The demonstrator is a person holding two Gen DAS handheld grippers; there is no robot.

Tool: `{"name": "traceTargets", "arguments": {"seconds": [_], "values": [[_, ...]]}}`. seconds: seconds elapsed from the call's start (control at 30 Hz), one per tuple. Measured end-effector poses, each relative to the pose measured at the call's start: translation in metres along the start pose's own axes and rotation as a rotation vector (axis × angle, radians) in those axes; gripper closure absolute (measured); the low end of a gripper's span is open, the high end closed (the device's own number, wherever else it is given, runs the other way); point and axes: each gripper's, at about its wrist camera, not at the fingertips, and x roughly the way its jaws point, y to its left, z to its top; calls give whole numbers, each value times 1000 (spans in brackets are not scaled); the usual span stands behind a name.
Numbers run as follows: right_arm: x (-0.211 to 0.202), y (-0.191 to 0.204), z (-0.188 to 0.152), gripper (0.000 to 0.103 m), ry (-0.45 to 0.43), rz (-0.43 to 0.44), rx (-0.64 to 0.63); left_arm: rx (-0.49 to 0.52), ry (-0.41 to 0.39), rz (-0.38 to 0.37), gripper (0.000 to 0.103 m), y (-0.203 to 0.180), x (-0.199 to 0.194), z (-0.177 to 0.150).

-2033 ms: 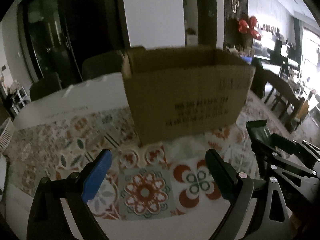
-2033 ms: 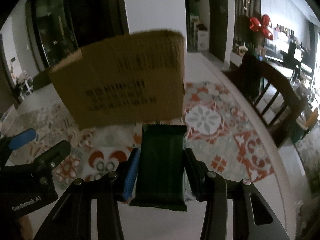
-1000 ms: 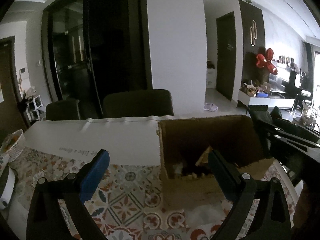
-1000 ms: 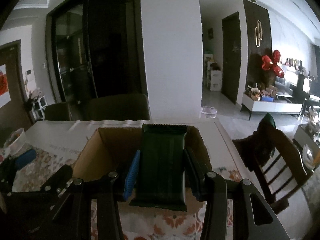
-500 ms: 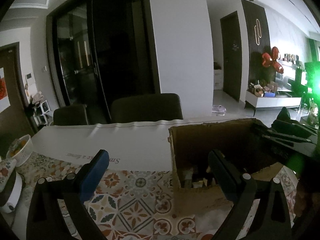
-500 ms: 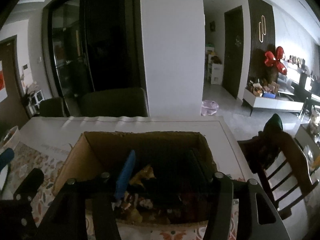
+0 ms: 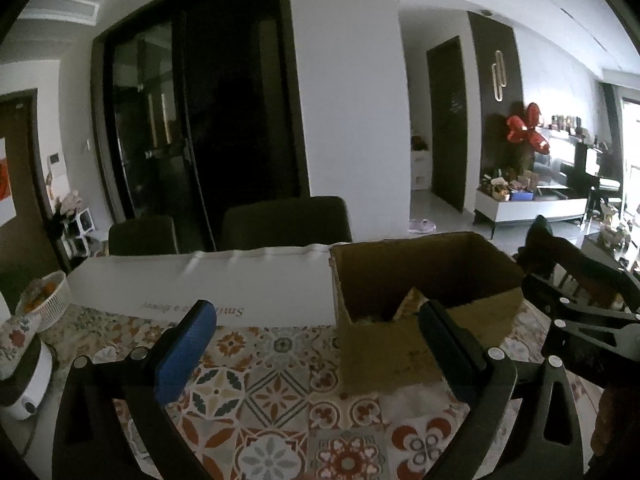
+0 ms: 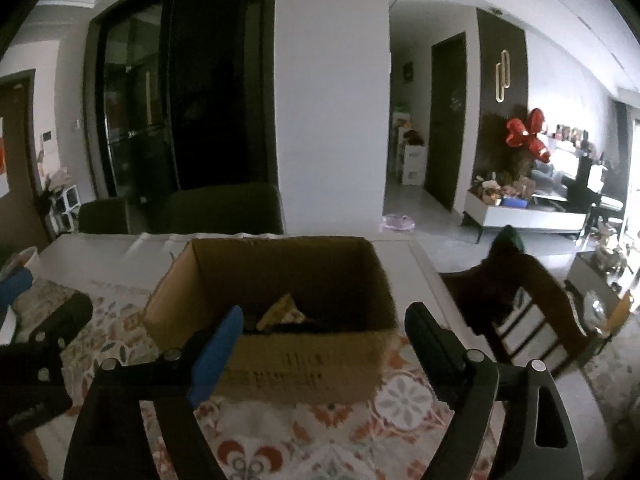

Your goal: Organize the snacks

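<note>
An open cardboard box stands on the patterned tablecloth, straight ahead of my right gripper, which is open and empty just in front of its near wall. Snack packets lie inside; a tan packet corner sticks up. The dark green packet is not visible. In the left wrist view the box is to the right of centre, with the tan packet showing. My left gripper is open and empty, left of the box. The right gripper's body shows at the right edge.
The table has a patterned cloth and a white strip behind. A white basket and a white appliance sit at the far left. Dark chairs stand behind the table; a wooden chair stands at the right.
My right gripper rose over the box with the dark green packet, opened and let it go into the box, then drew back. The left gripper rose and stayed open.
</note>
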Motion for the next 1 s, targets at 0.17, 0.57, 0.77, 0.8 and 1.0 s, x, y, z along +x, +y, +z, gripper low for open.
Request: {"name": "traceTargets", "arguments": {"seconds": [0.17, 0.57, 0.77, 0.8, 1.0], "values": [[-38, -6, -17, 14, -7, -12, 21, 18, -24, -35, 0, -2, -33, -5], [-134, -7, -60, 10, -54, -49, 38, 32, -69, -94, 0, -5, -113, -31], [-168, -4, -76, 10, -67, -56, 32, 47, -85, -101, 0, -4, -145, -45], [-173, -4, -79, 10, -71, -57, 34, 47, -85, -103, 0, -3, -148, -47], [-195, -4, -92, 10, -72, -53, 50, 46, -92, -103, 0, -1, -175, -59]]}}
